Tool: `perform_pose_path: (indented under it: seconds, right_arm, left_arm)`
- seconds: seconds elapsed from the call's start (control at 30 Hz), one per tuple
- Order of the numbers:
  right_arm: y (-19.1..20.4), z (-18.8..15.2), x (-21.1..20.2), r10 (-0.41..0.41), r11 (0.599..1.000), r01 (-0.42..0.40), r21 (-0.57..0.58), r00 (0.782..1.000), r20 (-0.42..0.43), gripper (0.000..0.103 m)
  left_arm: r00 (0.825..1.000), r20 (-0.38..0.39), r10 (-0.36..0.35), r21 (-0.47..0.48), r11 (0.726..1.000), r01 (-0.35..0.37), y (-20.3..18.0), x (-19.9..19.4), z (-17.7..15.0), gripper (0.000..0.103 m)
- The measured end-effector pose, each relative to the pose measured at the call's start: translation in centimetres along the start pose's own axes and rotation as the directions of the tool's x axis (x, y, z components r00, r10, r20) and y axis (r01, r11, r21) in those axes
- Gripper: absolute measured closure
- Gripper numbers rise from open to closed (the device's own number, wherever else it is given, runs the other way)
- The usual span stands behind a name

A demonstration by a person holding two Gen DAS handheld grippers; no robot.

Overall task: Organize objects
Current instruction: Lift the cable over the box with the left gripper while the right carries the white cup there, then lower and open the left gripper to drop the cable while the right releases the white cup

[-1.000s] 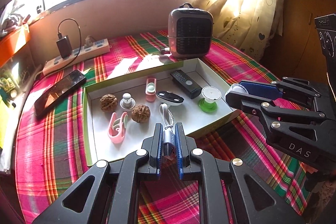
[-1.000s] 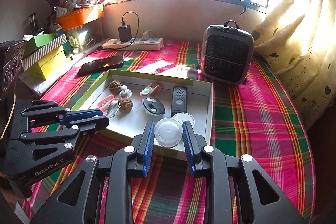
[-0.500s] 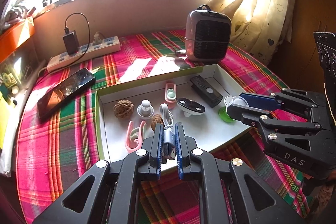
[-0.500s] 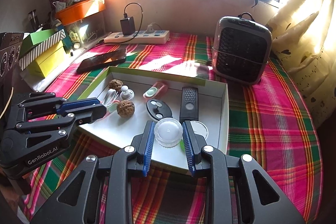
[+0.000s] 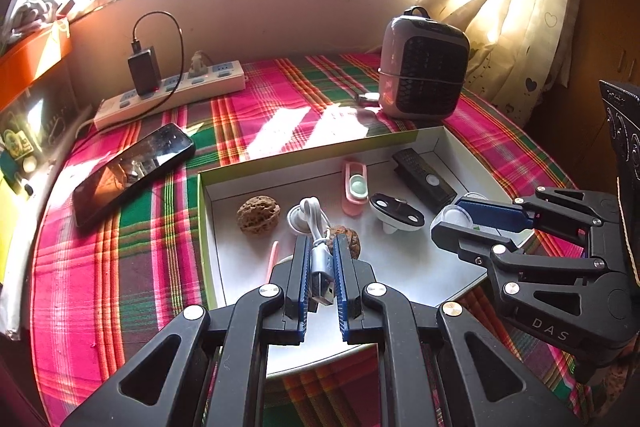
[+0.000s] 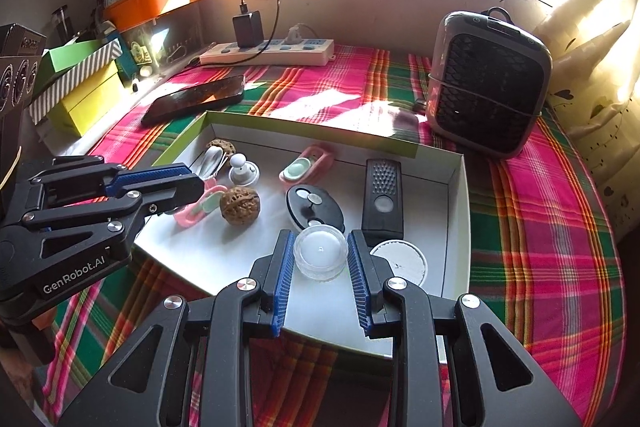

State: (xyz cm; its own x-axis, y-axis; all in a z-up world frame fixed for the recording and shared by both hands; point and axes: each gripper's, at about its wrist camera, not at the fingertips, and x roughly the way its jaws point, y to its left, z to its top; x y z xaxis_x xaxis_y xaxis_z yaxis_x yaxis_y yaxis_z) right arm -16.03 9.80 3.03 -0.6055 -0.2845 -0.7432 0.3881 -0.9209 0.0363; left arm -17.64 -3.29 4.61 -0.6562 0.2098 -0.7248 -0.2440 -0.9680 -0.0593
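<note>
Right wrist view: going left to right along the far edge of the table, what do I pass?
Orange tray → black charger → white power strip → grey fan heater → cream curtain.

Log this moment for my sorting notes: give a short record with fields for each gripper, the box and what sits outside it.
left gripper: shut on white USB cable, over the box
right gripper: shut on small clear jar, over the box
box: open white tray on plaid cloth
box contents: two walnuts, black remote, black oval item, pink clips, white round lid
outside box: phone, power strip, small heater
</note>
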Motion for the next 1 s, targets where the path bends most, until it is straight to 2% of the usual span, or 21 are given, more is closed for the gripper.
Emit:
perform_pose_path:
  seconds: [0.37, 1.0]
  right_arm:
    - [-0.2, 0.1, 1.3, -0.008, 1.0, 0.008, 0.003, 1.0, -0.028, 0.074]
    - [0.4, 0.4, 2.1, -0.041, 0.998, 0.04, -0.049, 0.999, -0.019, 0.074]
  left_arm:
    - [1.0, -0.022, 0.013, -0.014, 1.0, -0.013, 0.8, 1.4, 0.1, 0.093]
    - [0.999, -0.034, 0.03, -0.019, 0.999, -0.03, 1.3, 2.5, 0.2, 0.093]
